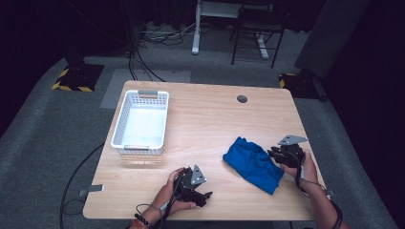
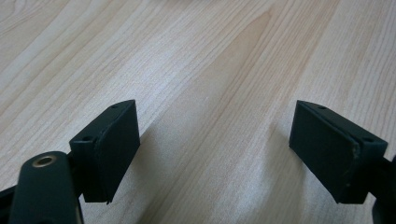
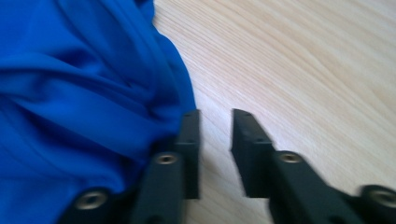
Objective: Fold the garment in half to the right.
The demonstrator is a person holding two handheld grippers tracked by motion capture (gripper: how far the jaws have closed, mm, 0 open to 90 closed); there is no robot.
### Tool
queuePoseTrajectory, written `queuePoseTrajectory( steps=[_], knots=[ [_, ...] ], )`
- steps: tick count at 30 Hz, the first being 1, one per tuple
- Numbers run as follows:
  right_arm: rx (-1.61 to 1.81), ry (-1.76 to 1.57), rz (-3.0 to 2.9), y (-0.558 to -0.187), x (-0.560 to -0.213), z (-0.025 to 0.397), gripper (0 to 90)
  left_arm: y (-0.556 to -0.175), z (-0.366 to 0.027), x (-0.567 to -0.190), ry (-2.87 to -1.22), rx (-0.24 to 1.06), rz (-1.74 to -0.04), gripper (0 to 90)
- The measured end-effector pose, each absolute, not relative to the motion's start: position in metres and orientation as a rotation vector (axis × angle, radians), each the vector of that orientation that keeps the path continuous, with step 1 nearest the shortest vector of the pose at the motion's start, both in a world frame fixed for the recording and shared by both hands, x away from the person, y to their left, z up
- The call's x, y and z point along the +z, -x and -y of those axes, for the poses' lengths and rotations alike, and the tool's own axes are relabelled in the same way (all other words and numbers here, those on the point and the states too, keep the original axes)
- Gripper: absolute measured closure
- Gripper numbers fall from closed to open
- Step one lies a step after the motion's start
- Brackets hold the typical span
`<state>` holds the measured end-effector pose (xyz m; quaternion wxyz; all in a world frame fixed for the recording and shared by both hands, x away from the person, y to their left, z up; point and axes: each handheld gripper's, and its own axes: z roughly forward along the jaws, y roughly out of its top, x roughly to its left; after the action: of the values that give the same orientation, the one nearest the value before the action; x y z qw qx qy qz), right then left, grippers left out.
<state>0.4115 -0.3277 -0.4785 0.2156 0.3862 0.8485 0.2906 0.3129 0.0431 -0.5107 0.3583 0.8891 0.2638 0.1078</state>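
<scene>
A crumpled blue cloth [image 1: 253, 164] lies on the right part of the wooden table [image 1: 210, 119]. My right gripper [image 1: 273, 153] is at the cloth's right edge, low over the wood. In the right gripper view its jaws stand a narrow gap apart around bare wood [image 3: 215, 140], and the blue cloth [image 3: 79, 93] bunches against the outside of one jaw. My left gripper [image 1: 206, 196] rests near the table's front edge, left of the cloth. Its jaws are spread wide over bare wood [image 2: 215, 149] with nothing between them.
A white slotted basket [image 1: 117, 126] stands on the left half of the table. A round cable hole [image 1: 242, 99] sits near the far edge. Cables run over the grey floor on the left, and a desk frame and chair stand beyond the table.
</scene>
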Motion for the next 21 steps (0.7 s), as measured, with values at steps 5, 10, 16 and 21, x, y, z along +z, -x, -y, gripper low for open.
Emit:
queuePoseTrajectory(
  steps=[5, 10, 16, 21],
  knots=[
    [0.884, -1.095, -2.309, -0.402, -0.468, 0.338, 53.3, -0.320, -0.025, -0.505, -2.331, 0.316, -0.707, 19.1],
    [1.026, -0.975, -2.300, -0.382, -0.451, 0.329, 44.7, -0.344, 0.009, -0.491, -2.283, 0.368, -0.702, 18.3],
    [1.040, -0.790, -2.395, -0.365, -0.452, 0.298, 35.8, -0.383, 0.056, -0.480, -2.269, 0.378, -0.699, 18.6],
    [0.915, -0.769, -2.433, -0.372, -0.467, 0.287, 34.1, -0.402, 0.079, -0.494, -2.306, 0.373, -0.732, 18.5]
  ],
)
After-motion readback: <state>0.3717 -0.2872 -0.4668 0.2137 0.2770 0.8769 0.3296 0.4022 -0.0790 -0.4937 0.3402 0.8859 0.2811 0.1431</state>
